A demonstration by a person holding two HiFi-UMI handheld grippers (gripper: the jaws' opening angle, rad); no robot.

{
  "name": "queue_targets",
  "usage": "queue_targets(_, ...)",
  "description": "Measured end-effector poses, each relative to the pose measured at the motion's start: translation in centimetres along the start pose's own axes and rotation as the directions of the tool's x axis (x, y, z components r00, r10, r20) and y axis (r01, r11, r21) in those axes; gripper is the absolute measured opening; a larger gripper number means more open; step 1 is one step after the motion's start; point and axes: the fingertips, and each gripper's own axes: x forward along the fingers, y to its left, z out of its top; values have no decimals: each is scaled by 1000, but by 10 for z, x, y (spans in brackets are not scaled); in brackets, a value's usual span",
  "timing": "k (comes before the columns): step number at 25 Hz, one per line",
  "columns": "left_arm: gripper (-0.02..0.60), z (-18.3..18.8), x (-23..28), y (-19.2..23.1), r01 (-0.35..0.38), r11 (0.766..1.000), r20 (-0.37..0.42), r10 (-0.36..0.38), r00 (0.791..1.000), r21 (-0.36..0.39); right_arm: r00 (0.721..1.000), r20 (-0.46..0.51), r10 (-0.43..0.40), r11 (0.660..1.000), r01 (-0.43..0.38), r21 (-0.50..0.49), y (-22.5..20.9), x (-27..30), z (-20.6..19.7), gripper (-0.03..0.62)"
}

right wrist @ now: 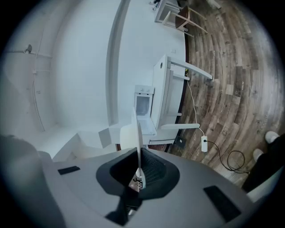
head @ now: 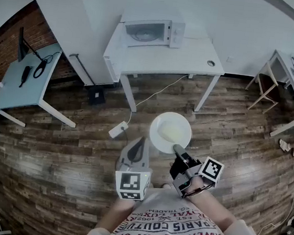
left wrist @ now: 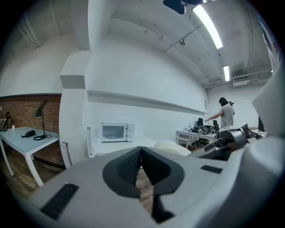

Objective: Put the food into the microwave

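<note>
Wooden floor (head: 51,172), right gripper (head: 177,150) level, clamped on plate (head: 169,131) rim, left gripper (head: 143,141) alongside, jaws together

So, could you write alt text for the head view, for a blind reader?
Seen from above, the right tool grips a white plate by its near rim over a wooden floor. The left tool is shut and empty beside it. Ahead, a microwave stands on a white table.

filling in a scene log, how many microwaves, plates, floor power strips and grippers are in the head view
microwave: 1
plate: 1
power strip: 1
grippers: 2 (left gripper, right gripper)
total: 5
</note>
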Motion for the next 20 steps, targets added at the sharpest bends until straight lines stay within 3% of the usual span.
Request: queue_targets(20,3,-5,28,-19,-19,1000,-16,18,1000,-17,1000,-28,-13,1000,13,-1,-9,-11,31,26)
